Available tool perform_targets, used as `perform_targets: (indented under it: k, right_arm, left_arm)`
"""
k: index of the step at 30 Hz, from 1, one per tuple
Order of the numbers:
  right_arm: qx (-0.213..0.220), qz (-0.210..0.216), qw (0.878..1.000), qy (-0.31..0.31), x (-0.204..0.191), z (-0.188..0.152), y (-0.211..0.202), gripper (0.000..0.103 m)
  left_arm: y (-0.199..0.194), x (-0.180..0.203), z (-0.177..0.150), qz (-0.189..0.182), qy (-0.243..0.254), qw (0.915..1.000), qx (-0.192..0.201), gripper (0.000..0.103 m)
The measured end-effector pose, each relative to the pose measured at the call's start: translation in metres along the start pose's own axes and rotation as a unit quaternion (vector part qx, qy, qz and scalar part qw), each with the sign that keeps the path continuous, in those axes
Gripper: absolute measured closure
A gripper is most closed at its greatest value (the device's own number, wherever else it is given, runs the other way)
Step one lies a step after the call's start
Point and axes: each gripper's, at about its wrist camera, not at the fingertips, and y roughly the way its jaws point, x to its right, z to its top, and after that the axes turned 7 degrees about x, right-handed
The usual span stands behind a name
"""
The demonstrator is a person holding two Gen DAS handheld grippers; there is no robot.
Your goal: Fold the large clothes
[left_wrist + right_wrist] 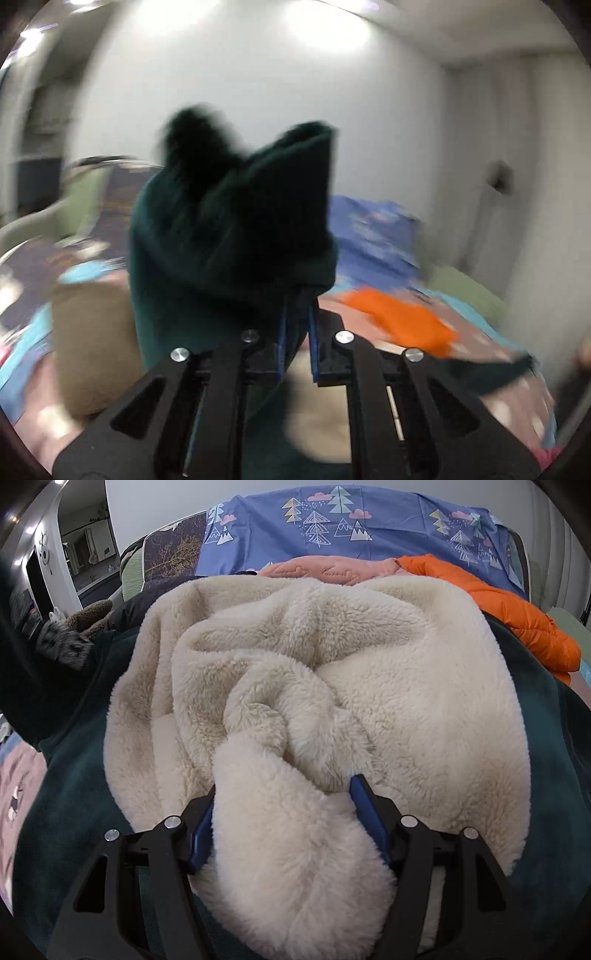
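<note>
A big dark green coat [74, 760] with a cream fleece lining [332, 657] lies spread on the bed, lining up. My right gripper [284, 808] points down at it. Its blue pads [364, 805] press on both sides of a thick roll of the cream fleece. In the blurred left wrist view my left gripper [295, 317] is shut on a fold of the dark green coat [229, 229]. That fold stands up above the fingers, with a dark furry edge [195, 136] on top. A grey fur trim [62, 646] shows at the left of the right wrist view.
An orange puffer jacket [517, 613] and a pink garment [332, 568] lie behind the coat. A blue sheet with a tree print [332, 524] covers the bed's far end. A brown garment [88, 332] lies on the left. White walls stand beyond.
</note>
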Motion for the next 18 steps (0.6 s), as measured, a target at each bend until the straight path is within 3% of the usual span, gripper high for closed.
perform_targets:
  k: [4,8,10,13,18]
  right_arm:
    - [-0.032,0.065,0.994,0.083,0.038,0.012,-0.038,0.03]
    - [0.016,0.062,0.985,0.16,0.1,0.009,-0.094,0.021]
    - [0.028,0.051,0.98,0.191,0.128,0.001,-0.109,0.021]
    - [0.018,0.073,0.97,0.229,0.151,-0.01,-0.111,0.021]
    - [0.007,0.091,0.966,0.243,0.16,-0.002,-0.094,0.018]
  left_arm:
    - [0.067,0.1,-0.028,-0.084,0.049,0.9932,-0.064,0.093]
    - [0.127,0.165,-0.097,-0.131,0.063,0.9769,-0.157,0.082]
    - [0.145,0.174,-0.128,-0.145,0.058,0.9678,-0.198,0.081]
    - [0.155,0.174,-0.154,-0.146,0.04,0.9586,-0.241,0.077]
    - [0.123,0.138,-0.148,-0.093,0.048,0.9697,-0.221,0.054]
